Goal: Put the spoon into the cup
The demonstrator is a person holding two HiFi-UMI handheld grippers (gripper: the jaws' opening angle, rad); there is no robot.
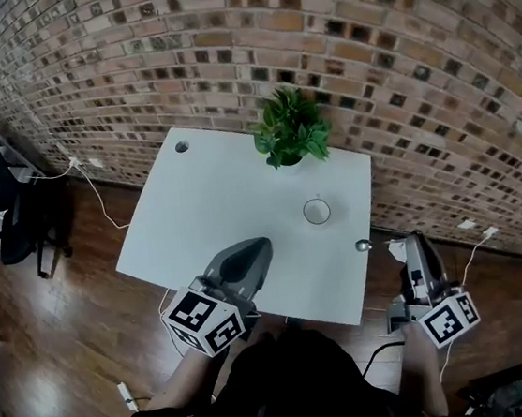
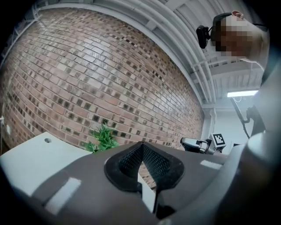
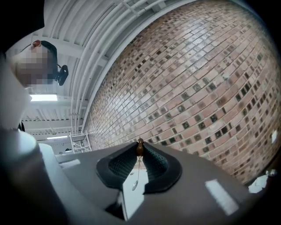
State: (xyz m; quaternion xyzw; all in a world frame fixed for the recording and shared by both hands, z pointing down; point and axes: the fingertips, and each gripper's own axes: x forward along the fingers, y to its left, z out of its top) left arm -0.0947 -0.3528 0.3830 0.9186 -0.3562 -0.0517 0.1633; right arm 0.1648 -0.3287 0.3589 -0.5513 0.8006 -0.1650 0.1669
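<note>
Spoon (image 3: 140, 148) sits clamped in the right gripper (image 1: 414, 241), its brown handle end pinched between the jaw tips. In the right gripper view the thin shaft and small oval bowl show lower down in the gap between the jaws. In the head view the shiny bowl shows just at the near right edge of the table (image 1: 214, 209), to the left of the gripper's tip. Spoon is not in the cup.

Cup (image 1: 316, 211) stands upright on the right half of the white table, open top showing. It is apart from the spoon bowl and further in from the edge. Potted plant (image 1: 291, 131) stands behind the cup near the far edge, close to the brick wall (image 1: 391, 36).

Left gripper (image 2: 142, 147) has its jaws pressed together at the tips with nothing between them. In the head view it hangs over the near edge of the table, left of the cup and well apart from it. Both grippers point roughly level toward the wall, and each marker cube faces the head camera.

A small round hole (image 1: 181, 147) sits in the table's far left corner. The floor (image 1: 58, 322) is dark wood, with a black chair (image 1: 11, 210) at the left and a white cable (image 1: 98, 190) trailing off the table's left side.
</note>
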